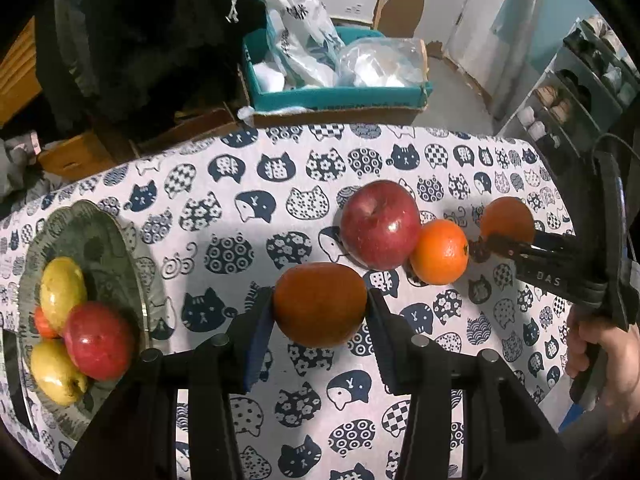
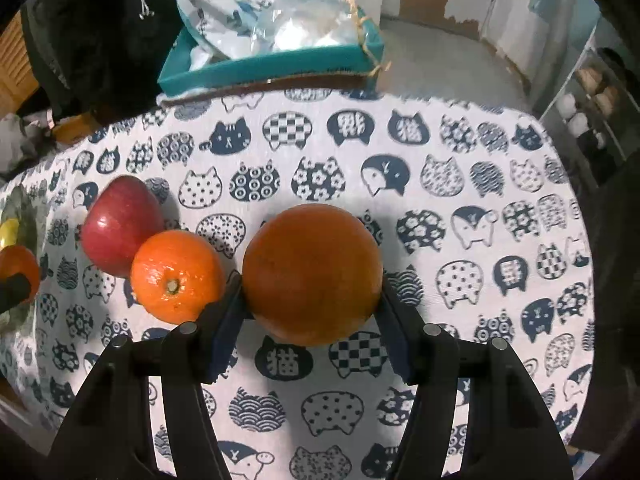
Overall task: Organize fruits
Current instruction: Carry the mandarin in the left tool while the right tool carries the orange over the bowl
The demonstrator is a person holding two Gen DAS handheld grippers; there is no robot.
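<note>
Cat-printed cloth covers the table (image 1: 248,184), and a teal box of plastic bags (image 1: 332,76) is seen beyond its far edge. At the table's left edge a dark green plate (image 1: 100,240) carries two yellow fruits, a red one and a small orange one. An orange (image 1: 320,304) is pinched between the pads of the left gripper (image 1: 320,312). A larger orange (image 2: 312,274) is pinched by the right gripper (image 2: 312,308), nearer the right edge. A red apple (image 1: 380,224) and a small tangerine (image 1: 439,251) lie touching each other mid-table, the tangerine just beside the right gripper's left finger. That tangerine could be knocked and sent rolling if the right gripper is swung leftward. Both round fruits could slip from the narrow pads if the grippers are tilted. The plate is already crowded, so fruit set down there could roll off its rim.
</note>
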